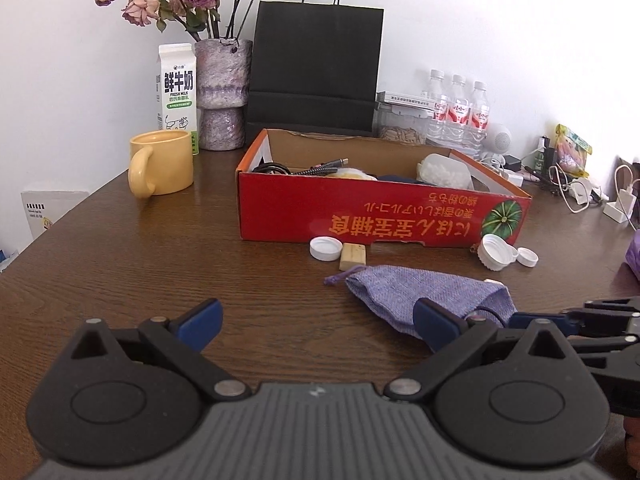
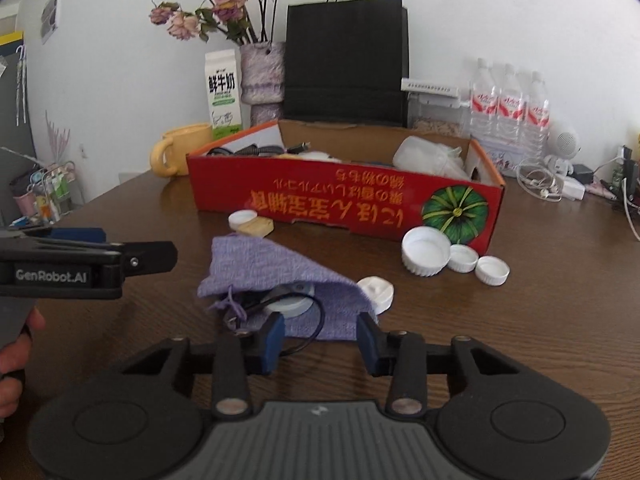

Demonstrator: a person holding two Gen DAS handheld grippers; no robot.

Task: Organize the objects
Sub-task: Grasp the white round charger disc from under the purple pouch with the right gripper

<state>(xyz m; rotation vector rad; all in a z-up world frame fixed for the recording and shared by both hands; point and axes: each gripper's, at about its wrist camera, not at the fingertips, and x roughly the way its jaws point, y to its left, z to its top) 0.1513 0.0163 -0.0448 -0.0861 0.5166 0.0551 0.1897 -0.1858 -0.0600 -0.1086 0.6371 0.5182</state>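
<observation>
Now: red box (image 2: 344,204) holds cables | pouch (image 2: 280,280), perhaps a disc | left fingers (image 1: 200,320) wide, right fingers (image 2: 274,340) narrow

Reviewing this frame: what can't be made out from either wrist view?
- Pouch contents: right wrist view shows only a round item and a cord at the mouth; cloth hides the rest.
- Red box contents: both views, near wall hides the bottom.
- Right gripper contact with the pouch: its edge lies between the pads, pressing unclear.
- Right-edge clutter: too small.
- Left gripper: open, empty.
</observation>
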